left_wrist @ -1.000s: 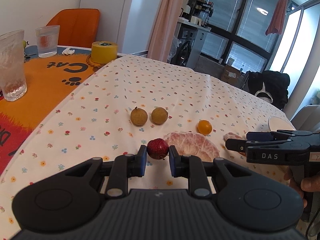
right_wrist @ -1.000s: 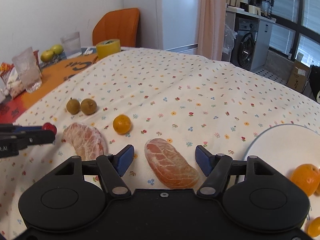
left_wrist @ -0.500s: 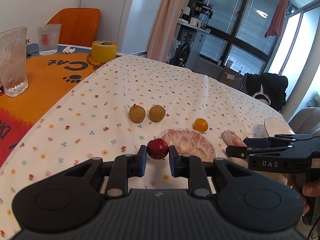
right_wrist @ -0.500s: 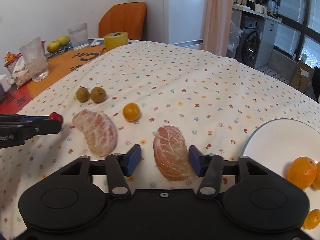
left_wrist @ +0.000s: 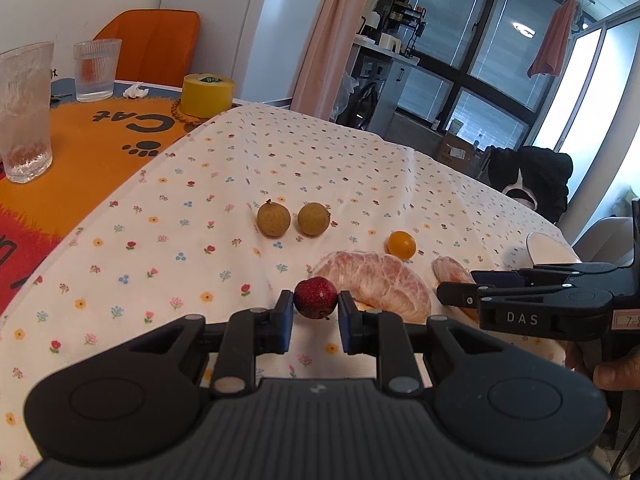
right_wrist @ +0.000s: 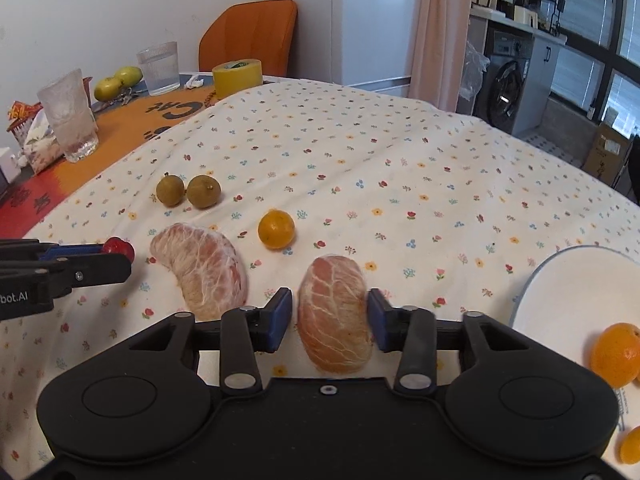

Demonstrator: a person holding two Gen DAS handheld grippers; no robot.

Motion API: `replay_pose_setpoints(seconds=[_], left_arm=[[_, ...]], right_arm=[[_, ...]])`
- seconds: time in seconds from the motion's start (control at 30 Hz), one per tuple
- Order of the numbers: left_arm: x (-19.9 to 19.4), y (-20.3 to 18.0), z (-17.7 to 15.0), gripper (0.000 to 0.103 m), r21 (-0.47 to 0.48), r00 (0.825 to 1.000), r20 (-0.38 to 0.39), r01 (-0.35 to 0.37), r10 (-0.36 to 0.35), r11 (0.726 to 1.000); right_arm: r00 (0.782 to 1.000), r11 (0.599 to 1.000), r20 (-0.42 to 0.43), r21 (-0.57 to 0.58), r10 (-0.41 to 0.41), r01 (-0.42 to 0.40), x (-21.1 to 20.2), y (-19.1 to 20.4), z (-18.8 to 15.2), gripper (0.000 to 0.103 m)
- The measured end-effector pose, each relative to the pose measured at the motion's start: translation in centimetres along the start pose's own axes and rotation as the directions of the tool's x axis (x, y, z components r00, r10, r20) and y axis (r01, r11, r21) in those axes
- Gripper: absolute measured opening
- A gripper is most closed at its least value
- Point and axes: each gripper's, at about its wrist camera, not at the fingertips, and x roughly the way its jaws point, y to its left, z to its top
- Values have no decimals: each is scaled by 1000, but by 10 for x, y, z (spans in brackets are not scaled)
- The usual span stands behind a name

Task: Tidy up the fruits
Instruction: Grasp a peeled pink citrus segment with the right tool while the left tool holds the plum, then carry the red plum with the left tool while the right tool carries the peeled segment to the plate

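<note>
Two oranges (right_wrist: 616, 354) on plate (right_wrist: 560, 300) at 3 o'clock, left gripper (left_wrist: 316, 312) squeezing strawberry (left_wrist: 316, 302), right gripper (right_wrist: 330, 316) closing around pomelo piece (right_wrist: 334, 328), four fruits left.

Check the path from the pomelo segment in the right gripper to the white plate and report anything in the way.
Nothing visible blocks it. The pomelo segment sits between the right gripper fingers, and only bare floral tablecloth lies between it and the white plate on its right.
</note>
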Motion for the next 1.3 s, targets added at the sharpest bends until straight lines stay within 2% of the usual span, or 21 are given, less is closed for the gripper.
replay_pose_setpoints(seconds=[0.17, 0.3, 0.63, 1.3], left_arm=[[-1, 0, 0, 22, -8, 1000, 6, 0, 0, 1000], [-4, -4, 1, 22, -1, 1000, 13, 7, -7, 1000], [-14, -21, 3, 22, 23, 999, 36, 21, -22, 1000], [-22, -87, 13, 22, 122, 992, 67, 98, -107, 988]], right_arm=[[999, 999, 10, 3, 47, -47, -6, 0, -3, 31], [997, 997, 41, 20, 69, -70, -16, -2, -3, 24], [990, 992, 104, 74, 98, -106, -43, -14, -7, 23], [977, 987, 214, 159, 3, -38, -108, -64, -24, 23]])
